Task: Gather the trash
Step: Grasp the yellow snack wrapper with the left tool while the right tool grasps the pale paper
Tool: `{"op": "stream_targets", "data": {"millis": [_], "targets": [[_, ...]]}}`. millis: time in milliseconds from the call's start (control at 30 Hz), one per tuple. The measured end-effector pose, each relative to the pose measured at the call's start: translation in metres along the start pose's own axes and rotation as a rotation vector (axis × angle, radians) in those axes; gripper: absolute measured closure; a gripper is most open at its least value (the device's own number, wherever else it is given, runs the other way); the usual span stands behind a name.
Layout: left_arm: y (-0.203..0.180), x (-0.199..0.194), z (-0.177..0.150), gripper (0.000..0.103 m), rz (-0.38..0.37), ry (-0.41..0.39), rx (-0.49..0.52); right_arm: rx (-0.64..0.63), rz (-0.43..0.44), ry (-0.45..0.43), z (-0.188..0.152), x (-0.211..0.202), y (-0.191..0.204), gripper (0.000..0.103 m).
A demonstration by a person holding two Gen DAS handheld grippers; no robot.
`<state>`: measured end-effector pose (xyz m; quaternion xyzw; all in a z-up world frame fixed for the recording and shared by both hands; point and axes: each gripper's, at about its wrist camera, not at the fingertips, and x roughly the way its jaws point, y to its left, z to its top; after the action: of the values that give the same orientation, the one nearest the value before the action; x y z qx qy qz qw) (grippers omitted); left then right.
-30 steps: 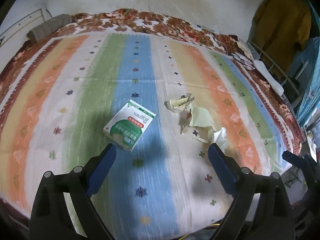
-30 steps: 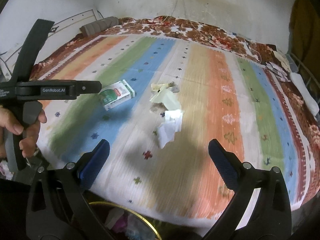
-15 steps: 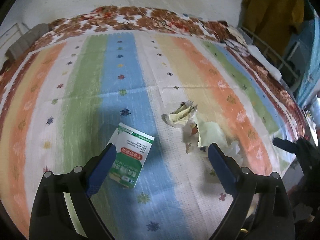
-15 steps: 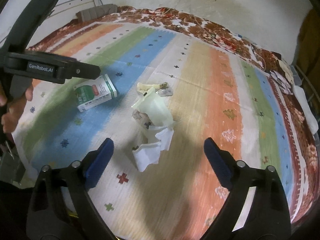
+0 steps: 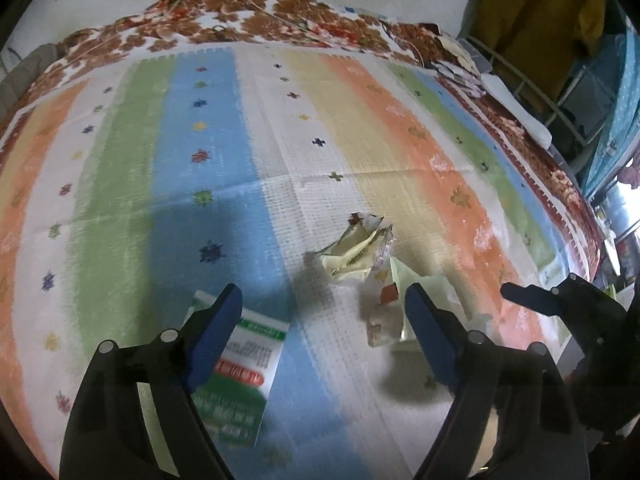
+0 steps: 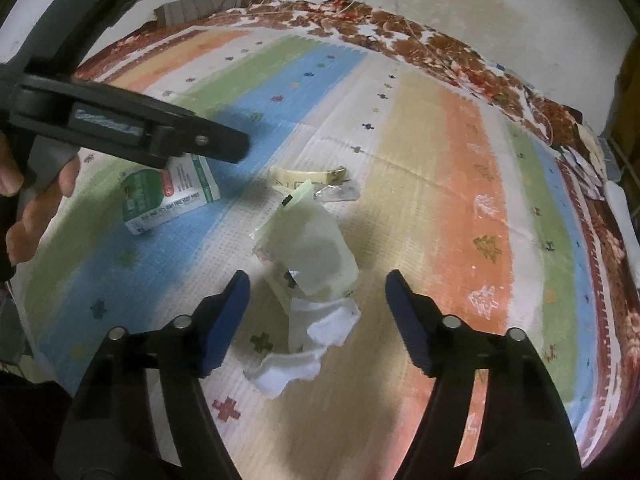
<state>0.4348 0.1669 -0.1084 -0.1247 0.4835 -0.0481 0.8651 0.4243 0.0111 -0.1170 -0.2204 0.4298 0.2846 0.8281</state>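
Note:
A green and white carton lies flat on the striped bedspread; it also shows in the right wrist view. My left gripper is open, its left finger over the carton's top edge. A heap of crumpled pale yellow paper and wrappers lies right of the carton. In the right wrist view this heap ends in a white tissue. My right gripper is open just above the tissue, one finger on each side.
A floral blanket borders the bedspread at the far side. A yellow garment hangs at the right by a metal rack. The left gripper's body reaches in over the carton in the right wrist view.
Both grippers have moved forward and down toward the bed. The left one now reaches the carton, the right one now straddles the white tissue. Both stayed open.

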Motion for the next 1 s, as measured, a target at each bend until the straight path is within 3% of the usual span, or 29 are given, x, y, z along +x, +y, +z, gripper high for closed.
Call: {"op": "stream_targets", "data": {"millis": [133, 367, 667, 833, 900, 967, 1000], "targets": [[0.004, 0.019, 0.005, 0.031, 0.009, 0.018, -0.011, 0.014, 0.012, 0.001, 0.005, 0.009, -0.003, 0.05], [0.005, 0.041, 0.007, 0.036, 0.005, 0.032, 0.0, 0.029, 0.025, -0.003, 0.009, 0.022, -0.013, 0.081], [-0.01, 0.053, 0.021, 0.037, -0.021, 0.011, 0.023, 0.096, 0.023, 0.005, 0.011, 0.031, -0.037, 0.1], [-0.014, 0.063, 0.022, 0.063, -0.025, 0.014, 0.012, 0.154, 0.031, 0.003, 0.008, 0.032, -0.052, 0.102], [-0.014, 0.066, 0.02, 0.085, -0.035, 0.017, 0.008, 0.155, 0.025, 0.003, 0.007, 0.032, -0.054, 0.102], [-0.012, 0.069, 0.017, 0.1, -0.03, 0.024, -0.005, 0.16, 0.023, 0.012, 0.006, 0.033, -0.055, 0.103], [-0.012, 0.068, 0.015, 0.101, -0.032, 0.013, -0.015, 0.161, 0.021, 0.015, 0.006, 0.034, -0.056, 0.103]]}}
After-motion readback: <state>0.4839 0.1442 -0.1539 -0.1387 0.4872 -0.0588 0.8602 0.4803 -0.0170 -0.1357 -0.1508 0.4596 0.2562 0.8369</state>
